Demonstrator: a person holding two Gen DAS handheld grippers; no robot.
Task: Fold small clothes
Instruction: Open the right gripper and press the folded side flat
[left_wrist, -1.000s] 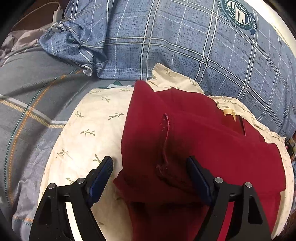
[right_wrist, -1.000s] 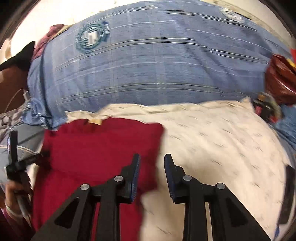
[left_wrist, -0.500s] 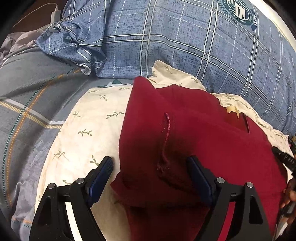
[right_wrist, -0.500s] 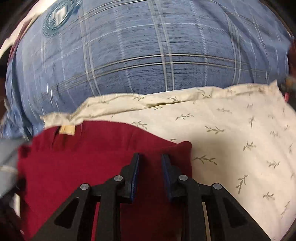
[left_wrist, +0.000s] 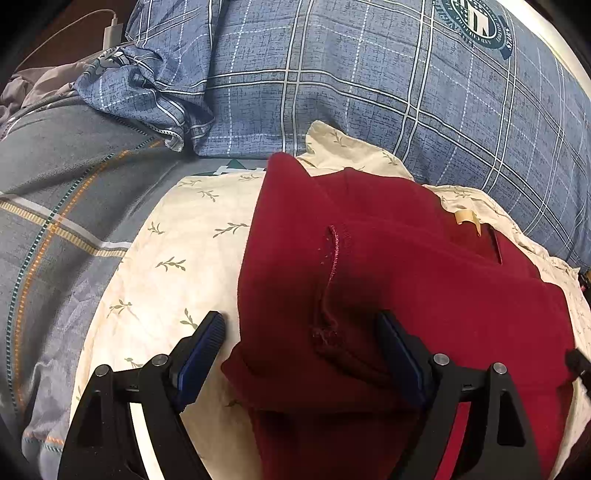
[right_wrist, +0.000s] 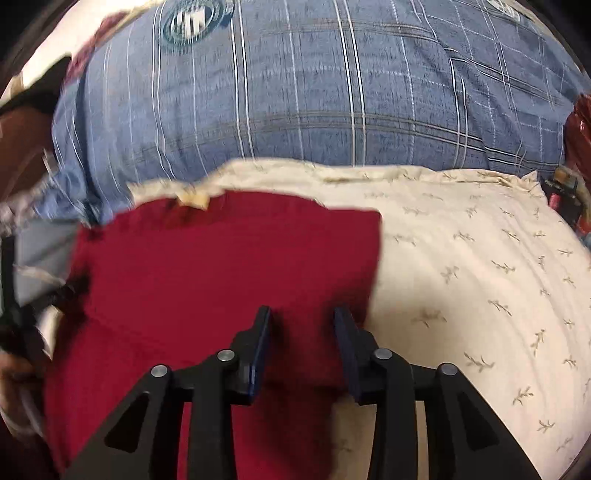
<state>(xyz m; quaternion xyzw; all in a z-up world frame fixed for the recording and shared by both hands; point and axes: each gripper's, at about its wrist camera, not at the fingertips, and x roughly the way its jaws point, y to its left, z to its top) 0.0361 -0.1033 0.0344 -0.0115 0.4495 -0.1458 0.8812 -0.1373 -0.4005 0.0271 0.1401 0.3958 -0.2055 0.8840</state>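
Note:
A dark red garment (left_wrist: 399, 280) lies partly folded on a cream leaf-print cloth (left_wrist: 177, 258), with a tan label near its collar. My left gripper (left_wrist: 299, 332) is open wide. Its jaws stand either side of the garment's left edge and a raised seam fold. In the right wrist view the same garment (right_wrist: 221, 280) lies on the cream cloth (right_wrist: 480, 258). My right gripper (right_wrist: 301, 325) is open a little over the garment's right edge. This view is motion-blurred.
A blue plaid pillow (left_wrist: 369, 74) with a round crest lies behind the cloth and also shows in the right wrist view (right_wrist: 295, 92). A grey striped blanket (left_wrist: 55, 206) lies left. A white charger (left_wrist: 112, 31) sits at the far left. Dark red objects (right_wrist: 578, 133) sit far right.
My right gripper swung over the garment and back, and its jaws now stand wider apart than half a second ago. The left gripper stays nearly still and open.

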